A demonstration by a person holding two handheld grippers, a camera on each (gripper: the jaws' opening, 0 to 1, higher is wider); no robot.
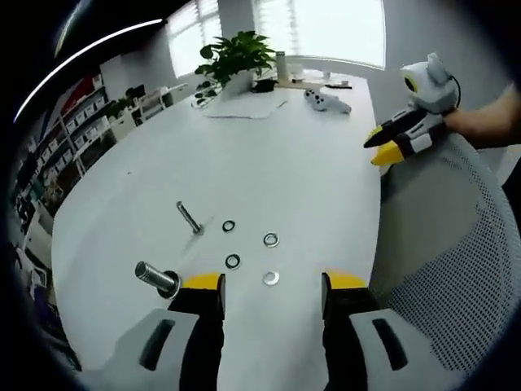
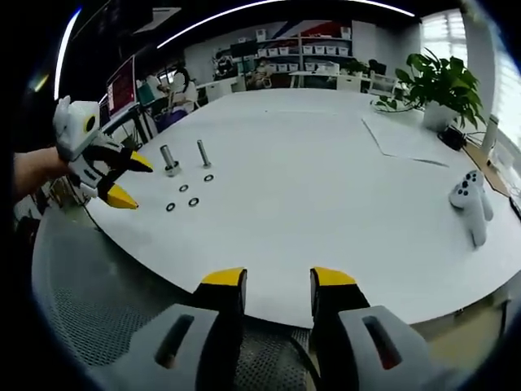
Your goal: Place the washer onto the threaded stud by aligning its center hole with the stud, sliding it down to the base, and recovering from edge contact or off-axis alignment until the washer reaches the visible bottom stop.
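Note:
Several flat metal washers lie loose on the white table (image 1: 269, 155), among them one (image 1: 271, 278) just ahead of my left gripper (image 1: 274, 285), one (image 1: 233, 261) to its left and one (image 1: 271, 239) beyond. A thin threaded stud (image 1: 190, 217) stands behind them. A thicker stud (image 1: 156, 278) stands beside my left jaw. The left gripper is open with nothing in it. My right gripper (image 2: 278, 281) is open and empty, hovering at the table's near edge, far from the thick stud (image 2: 169, 159), thin stud (image 2: 203, 152) and washers (image 2: 194, 201).
A grey mesh chair (image 1: 456, 244) stands at the table edge under my right gripper (image 1: 376, 150). A white game controller (image 2: 472, 202), a sheet of paper (image 2: 403, 134) and a potted plant (image 1: 238, 57) sit at the far end. My left gripper (image 2: 133, 181) shows by the studs.

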